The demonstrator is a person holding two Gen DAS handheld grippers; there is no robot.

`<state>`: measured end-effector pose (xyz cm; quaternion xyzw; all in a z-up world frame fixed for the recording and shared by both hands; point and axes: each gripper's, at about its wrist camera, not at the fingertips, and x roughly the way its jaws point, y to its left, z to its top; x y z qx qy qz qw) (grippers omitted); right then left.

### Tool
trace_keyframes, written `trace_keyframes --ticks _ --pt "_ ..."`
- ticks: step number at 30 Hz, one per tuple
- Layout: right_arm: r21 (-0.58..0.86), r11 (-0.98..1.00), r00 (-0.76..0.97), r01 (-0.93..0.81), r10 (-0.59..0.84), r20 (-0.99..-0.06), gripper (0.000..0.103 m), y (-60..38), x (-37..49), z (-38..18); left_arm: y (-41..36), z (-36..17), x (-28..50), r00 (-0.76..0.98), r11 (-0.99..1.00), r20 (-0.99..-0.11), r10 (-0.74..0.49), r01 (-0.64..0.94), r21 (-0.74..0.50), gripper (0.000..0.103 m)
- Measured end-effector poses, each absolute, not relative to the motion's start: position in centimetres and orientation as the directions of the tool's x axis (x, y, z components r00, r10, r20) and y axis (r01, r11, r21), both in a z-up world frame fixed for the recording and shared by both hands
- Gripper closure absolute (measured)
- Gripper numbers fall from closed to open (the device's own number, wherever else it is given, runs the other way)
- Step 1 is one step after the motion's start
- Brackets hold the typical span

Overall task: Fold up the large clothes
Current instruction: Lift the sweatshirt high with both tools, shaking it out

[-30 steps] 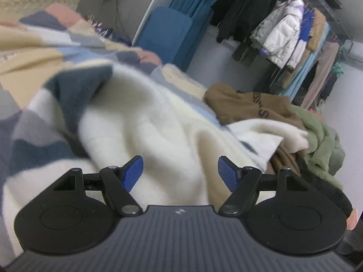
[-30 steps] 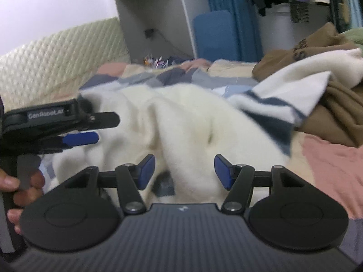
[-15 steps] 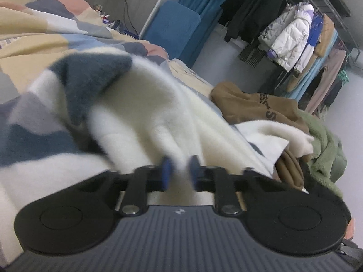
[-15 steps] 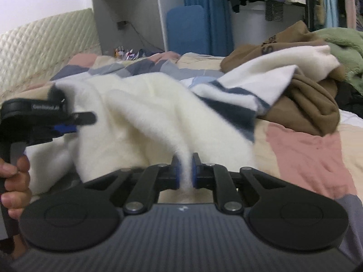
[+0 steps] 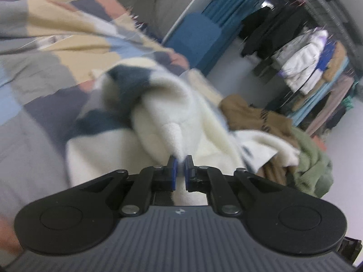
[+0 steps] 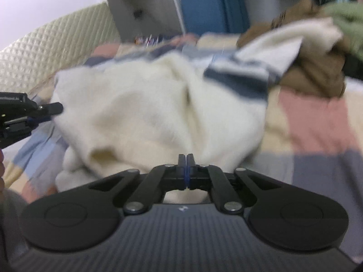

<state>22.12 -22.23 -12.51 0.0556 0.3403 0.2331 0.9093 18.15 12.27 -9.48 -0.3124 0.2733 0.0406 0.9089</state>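
Spreading across the whole lower left of the left wrist view, the patchwork bedspread (image 5: 45, 72) carries everything we work with. On it, filling the middle of both views, lies the cream fleece garment (image 6: 145, 104) with navy bands, rumpled and bunched rather than flat. One banded end drapes toward the upper right of the right wrist view, onto a brown hoodie (image 6: 317, 74) that sits beside a green fleece (image 5: 315, 158). A crowded clothes rail (image 5: 306, 68) fills the upper right of the left wrist view.

We judge the garment thick, soft and light, with no stiffness of its own. It will sag and drag wherever it is unsupported, and its plush pile gives the pads good purchase. Corners or hem edges, well apart from each other, look like the best places to hold it, so that it hangs open between us.

Our left gripper (image 5: 179, 170) is closed on a raised pinch of cream fleece, which shows between its blue pads (image 5: 173, 173). Our right gripper (image 6: 186, 170) has its jaws pressed fully together at the near edge of the fleece. We cannot tell whether any cloth is caught there.
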Motion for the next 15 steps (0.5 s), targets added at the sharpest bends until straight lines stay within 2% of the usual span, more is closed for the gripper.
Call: trace_keyframes --ticks 3,7,8,9,10,11,12,13,15 --pt "0.297 0.882 0.641 -0.366 0.47 -0.606 0.1 -22.5 22.3 -12.9 12.0 -10.1 17.7 0.816 0.802 -0.575 -0.063 -0.302 -0.516 0.095" --pt "0.446 0.851 0.655 -0.278 0.508 -0.56 0.096 -25.0 22.8 -13.0 11.7 -10.6 18.0 0.804 0.793 -0.592 -0.055 -0.325 -0.515 0.091" --pt "0.486 0.839 0.662 -0.244 0.51 -0.549 0.096 -25.8 23.0 -13.2 11.7 -10.7 18.2 0.801 0.788 -0.595 -0.065 -0.325 -0.524 0.086" --pt "0.519 0.828 0.664 -0.213 0.512 -0.545 0.095 -26.4 23.2 -13.4 11.5 -10.9 18.3 0.799 0.783 -0.596 -0.079 -0.32 -0.533 0.067" --pt "0.554 0.813 0.664 -0.179 0.515 -0.542 0.087 -27.0 23.4 -13.7 11.4 -11.2 18.8 0.799 0.775 -0.593 -0.096 -0.314 -0.548 0.04" --pt "0.59 0.795 0.662 -0.141 0.518 -0.541 0.078 -27.5 23.7 -14.1 11.2 -11.5 19.0 0.797 0.764 -0.594 -0.109 -0.314 -0.563 0.031" --pt "0.621 0.777 0.657 -0.108 0.524 -0.541 0.054 -28.0 24.1 -14.5 10.9 -11.8 19.3 0.796 0.759 -0.595 -0.117 -0.315 -0.57 0.028" --pt "0.649 0.755 0.653 -0.088 0.536 -0.535 0.039 -28.3 24.3 -14.9 10.7 -12.2 19.6 0.791 0.758 -0.599 -0.125 -0.313 -0.572 0.028" --pt "0.686 0.725 0.65 -0.066 0.553 -0.522 0.038 -28.4 24.6 -15.6 10.2 -13.4 20.5 0.771 0.749 -0.619 -0.151 -0.319 -0.581 0.028"
